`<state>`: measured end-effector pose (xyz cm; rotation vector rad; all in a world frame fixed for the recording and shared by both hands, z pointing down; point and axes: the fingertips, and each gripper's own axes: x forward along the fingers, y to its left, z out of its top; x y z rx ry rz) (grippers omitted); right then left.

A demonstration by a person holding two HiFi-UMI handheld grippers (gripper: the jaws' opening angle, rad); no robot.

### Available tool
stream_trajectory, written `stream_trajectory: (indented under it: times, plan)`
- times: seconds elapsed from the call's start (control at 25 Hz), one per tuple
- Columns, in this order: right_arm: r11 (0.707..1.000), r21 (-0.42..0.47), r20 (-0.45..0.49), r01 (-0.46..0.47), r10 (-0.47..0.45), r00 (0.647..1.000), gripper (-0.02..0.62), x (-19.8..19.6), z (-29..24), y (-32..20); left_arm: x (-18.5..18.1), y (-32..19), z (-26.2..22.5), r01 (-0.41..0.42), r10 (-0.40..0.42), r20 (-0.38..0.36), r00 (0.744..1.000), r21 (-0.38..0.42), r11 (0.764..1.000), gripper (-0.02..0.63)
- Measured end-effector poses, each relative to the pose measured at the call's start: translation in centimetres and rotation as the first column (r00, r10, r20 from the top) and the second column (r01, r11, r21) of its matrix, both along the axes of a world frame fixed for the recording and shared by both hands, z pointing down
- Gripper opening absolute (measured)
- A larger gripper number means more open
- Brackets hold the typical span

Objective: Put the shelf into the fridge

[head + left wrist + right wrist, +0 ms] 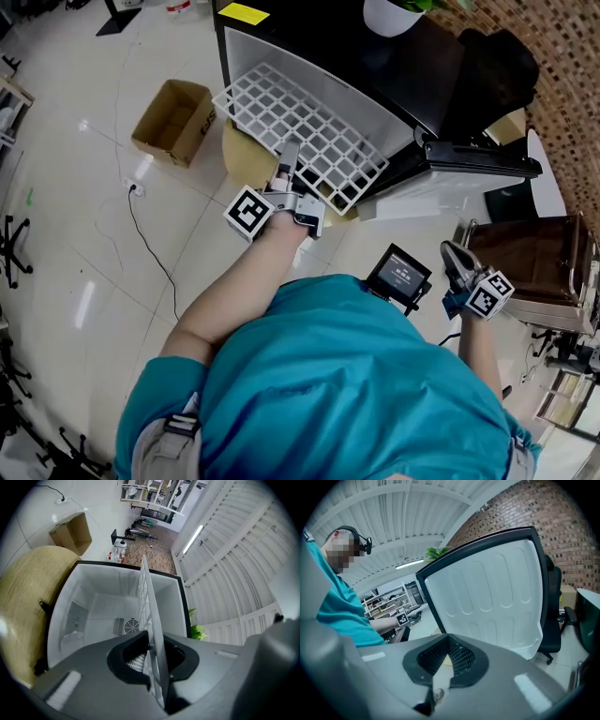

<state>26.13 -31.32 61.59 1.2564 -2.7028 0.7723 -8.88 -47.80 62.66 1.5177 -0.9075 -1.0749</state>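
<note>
Shelf: white plastic-coated wire grid shelf (309, 136), held flat in the air just in front of the fridge's open mouth, far edge near the opening, not yet inside.
Fridge: small black fridge with white lining (98, 602), empty cavity facing the person; round fan vent (131, 626) on its back wall.
Door: white-lined fridge door (487, 592), swung wide open to the right.
Left gripper: left gripper (287, 161) has its fingers clenched on the near edge of the shelf; the left gripper view sees the grid edge-on, a thin white line running from the fingers toward the cavity.
Right gripper: right gripper (455, 258) hangs low at the near right, well apart from the shelf, fingers pressed together on nothing.
Handling: likely light and stiff, so one grip carries it, but a hold at one edge lets the far side sag or twist. Smooth coated wire may slip between the fingers.
Where to hold: a wire crossing near the middle of the near edge looks best; a second hold at the right near corner would steady it.
Risk: grid corners could catch on the cavity walls if tilted.
Surroundings: open brown cardboard box (173, 120) on the floor, far left.
</note>
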Motion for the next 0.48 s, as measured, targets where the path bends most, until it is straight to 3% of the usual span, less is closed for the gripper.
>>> stream_trajectory:
  times: [0.16, 0.32, 0.48]
  plan:
    - [1.0, 0.002, 0.009, 0.002, -0.002, 1.0, 0.002, -0.3, -0.3, -0.3, 0.2, -0.1, -0.8, -0.046, 0.046, 0.016, 0.999, -0.019, 0.999, 0.029]
    - [1.0, 0.002, 0.01, 0.002, -0.002, 1.0, 0.002, -0.4, -0.4, -0.2, 0.3, 0.2, -1.3, -0.127, 0.127, 0.046, 0.991, 0.013, 0.992, 0.029]
    - [1.0, 0.002, 0.013, 0.0, 0.0, 1.0, 0.002, -0.7, -1.0, -0.3, -0.3, 1.0, -1.4, -0.275, 0.27, 0.108, 0.957, 0.037, 0.961, 0.048]
